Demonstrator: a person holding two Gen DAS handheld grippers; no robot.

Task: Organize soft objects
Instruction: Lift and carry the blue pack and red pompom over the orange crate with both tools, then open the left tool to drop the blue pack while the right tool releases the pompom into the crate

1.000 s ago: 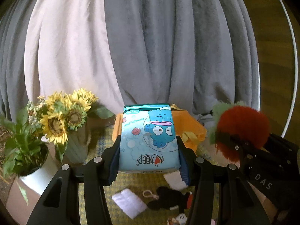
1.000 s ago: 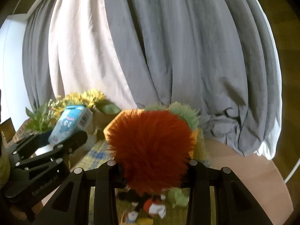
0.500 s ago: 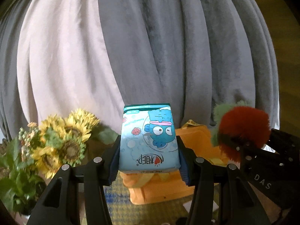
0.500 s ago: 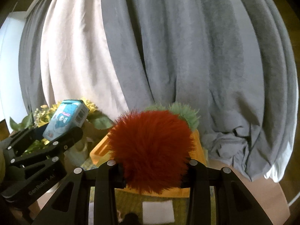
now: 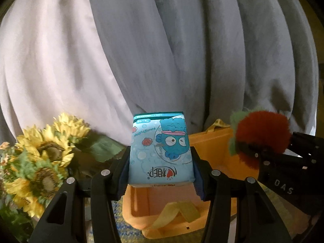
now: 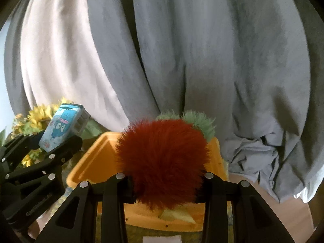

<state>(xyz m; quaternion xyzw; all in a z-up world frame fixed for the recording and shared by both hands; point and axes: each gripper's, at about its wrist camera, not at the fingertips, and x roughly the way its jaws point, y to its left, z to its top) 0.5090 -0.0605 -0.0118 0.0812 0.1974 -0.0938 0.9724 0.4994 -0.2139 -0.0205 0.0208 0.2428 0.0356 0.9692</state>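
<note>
At the far left of the left wrist view, a bunch of sunflowers (image 5: pixel 43 158) is standing with green leaves around it, slightly blurred. Behind everything, grey and pale curtains (image 5: pixel 162 50) are hanging in heavy folds.

The left gripper (image 5: pixel 161 168) is holding a blue tissue pack (image 5: pixel 161 150) printed with a cartoon fish. Its jaws are clamping the pack on both sides, and the pack is sitting upright between them, raised above the near left part of an orange bin (image 5: pixel 210 151). A yellow strap (image 5: pixel 176 212) is lying over the bin's near wall.

In the right wrist view, the same left gripper (image 6: pixel 54 141) is appearing at the left edge, with the tissue pack (image 6: pixel 64 125) tilted in its jaws, beside the bin's left rim.

The right gripper (image 6: pixel 164 180) is gripping a red furry plush (image 6: pixel 162 160), jaws pressing into its fur from both sides. Green furry tufts (image 6: pixel 200 121) are projecting from the plush's far upper side. The plush is hanging above the orange bin (image 6: pixel 91 162), whose open interior is showing behind and below it. In the left wrist view, the red furry plush (image 5: pixel 263 131) is sitting at the right, over the bin's right side.

A patterned mat (image 6: pixel 141 235) is lying under the bin. A bare tan worktop (image 6: pixel 283 212) is showing at the lower right.
</note>
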